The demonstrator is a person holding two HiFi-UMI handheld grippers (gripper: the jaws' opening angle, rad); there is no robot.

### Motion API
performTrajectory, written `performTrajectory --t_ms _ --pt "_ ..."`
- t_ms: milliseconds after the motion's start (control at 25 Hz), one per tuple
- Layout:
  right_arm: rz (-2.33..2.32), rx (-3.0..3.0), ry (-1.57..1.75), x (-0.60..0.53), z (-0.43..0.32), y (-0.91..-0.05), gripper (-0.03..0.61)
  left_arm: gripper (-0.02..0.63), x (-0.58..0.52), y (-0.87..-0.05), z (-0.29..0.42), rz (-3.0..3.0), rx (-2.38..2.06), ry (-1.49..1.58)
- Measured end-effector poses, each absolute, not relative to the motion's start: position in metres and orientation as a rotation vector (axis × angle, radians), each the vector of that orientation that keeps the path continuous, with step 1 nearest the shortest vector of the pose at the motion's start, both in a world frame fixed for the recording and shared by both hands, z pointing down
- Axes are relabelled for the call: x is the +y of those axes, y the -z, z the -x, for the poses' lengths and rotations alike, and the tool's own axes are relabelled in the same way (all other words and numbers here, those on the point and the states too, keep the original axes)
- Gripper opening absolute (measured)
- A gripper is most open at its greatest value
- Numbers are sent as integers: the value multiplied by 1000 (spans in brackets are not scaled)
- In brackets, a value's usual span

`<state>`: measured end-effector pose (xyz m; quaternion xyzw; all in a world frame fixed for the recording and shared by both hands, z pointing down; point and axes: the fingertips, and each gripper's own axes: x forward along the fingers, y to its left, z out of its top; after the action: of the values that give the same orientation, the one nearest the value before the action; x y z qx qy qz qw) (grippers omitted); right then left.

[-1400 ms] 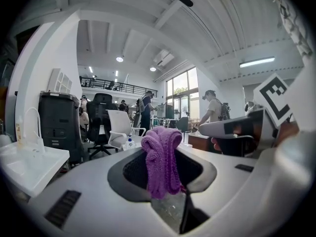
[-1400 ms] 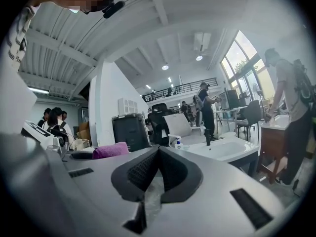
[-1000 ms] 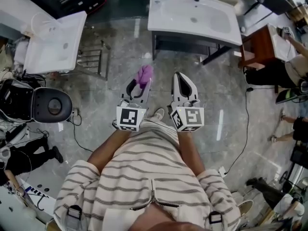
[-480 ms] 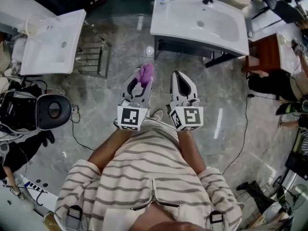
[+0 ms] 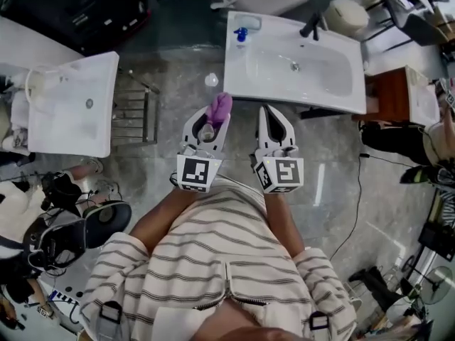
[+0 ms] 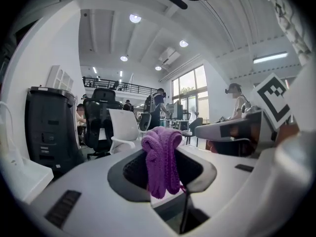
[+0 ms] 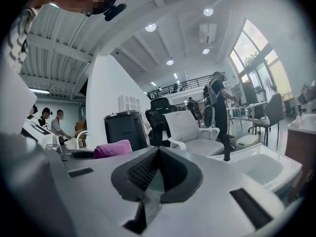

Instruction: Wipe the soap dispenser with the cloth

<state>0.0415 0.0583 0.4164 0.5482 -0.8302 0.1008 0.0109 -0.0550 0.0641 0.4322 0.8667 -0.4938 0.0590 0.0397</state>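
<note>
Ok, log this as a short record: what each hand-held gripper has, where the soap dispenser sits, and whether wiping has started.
left hand-held gripper: shut on the purple cloth
right hand-held gripper: shut, nothing between its jaws
soap dispenser: blue-topped, on a back corner of the white sink, left of the black tap
contact: neither gripper touches the dispenser; both are short of the sink
wiping: not yet begun
</note>
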Motion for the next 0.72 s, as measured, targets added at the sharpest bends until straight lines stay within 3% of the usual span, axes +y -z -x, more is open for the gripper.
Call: performTrajectory --t_ms 720 --pt "-1807 -2425 -426 -104 -23 -437 9 132 -101 -437 67 -2727 -1273 -283"
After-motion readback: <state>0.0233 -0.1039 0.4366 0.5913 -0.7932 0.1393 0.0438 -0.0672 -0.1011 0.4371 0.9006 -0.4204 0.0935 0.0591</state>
